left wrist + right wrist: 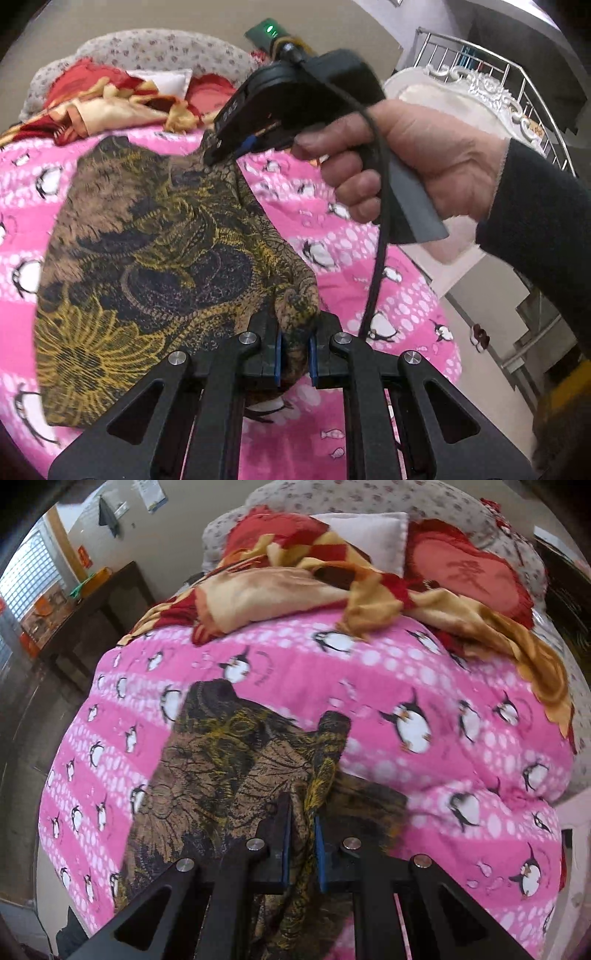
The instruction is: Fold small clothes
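Observation:
A brown, black and gold patterned garment (147,258) is held up over a pink penguin-print blanket (332,229). My left gripper (295,347) is shut on one bunched edge of it at the bottom of the left wrist view. My right gripper (218,147), held in a hand, pinches the garment's far top edge. In the right wrist view the right gripper (303,830) is shut on a fold of the garment (229,775), which hangs down over the pink blanket (424,672).
A red and yellow blanket (295,572), a heart-shaped red cushion (465,572) and a white pillow (369,528) lie at the bed's head. A dark side table (96,616) stands left of the bed. A white headboard and metal railing (491,85) stand to the right.

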### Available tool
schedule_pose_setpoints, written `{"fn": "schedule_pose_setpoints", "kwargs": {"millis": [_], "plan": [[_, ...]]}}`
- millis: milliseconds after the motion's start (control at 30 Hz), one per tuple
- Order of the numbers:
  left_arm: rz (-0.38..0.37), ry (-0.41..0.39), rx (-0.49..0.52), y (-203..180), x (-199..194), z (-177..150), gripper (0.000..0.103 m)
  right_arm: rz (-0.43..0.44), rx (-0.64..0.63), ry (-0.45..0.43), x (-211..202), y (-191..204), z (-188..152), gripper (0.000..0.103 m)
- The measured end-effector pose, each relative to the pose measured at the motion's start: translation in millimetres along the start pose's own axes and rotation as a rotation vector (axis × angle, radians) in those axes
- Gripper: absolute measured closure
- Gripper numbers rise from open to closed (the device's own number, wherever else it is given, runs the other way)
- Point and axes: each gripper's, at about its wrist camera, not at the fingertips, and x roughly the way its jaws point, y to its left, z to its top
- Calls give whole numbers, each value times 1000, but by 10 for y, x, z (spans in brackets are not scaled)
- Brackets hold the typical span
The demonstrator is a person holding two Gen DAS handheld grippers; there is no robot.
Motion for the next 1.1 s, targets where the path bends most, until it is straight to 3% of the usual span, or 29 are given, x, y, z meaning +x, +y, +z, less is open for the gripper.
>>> {"fn": "schedule_pose_setpoints", "kwargs": {"millis": [233, 400, 567, 700, 800, 1000, 1100], "plan": [[6, 54, -19, -3, 266, -69, 94, 2, 62, -9, 94, -316, -105, 94], [12, 88, -5, -75, 461, -7, 94, 18, 40, -26, 117, -285, -174, 94], [0, 167, -64, 56, 580, -16, 94, -17, 37, -31, 111, -266, -247, 94], [-49, 224, -75, 128, 391, -83, 93, 6, 68, -108, -119, -234, -368, 94], [-108, 239, -81, 244, 30, -189, 93, 76, 55, -176, -371, -75, -599, 94], [67, 87, -64, 725, -641, -117, 93, 128, -94, -195, -566, 425, -1352, 94], [166, 141, -97, 966, -425, -111, 93, 133, -121, -177, -473, 606, -1695, 94]]}}
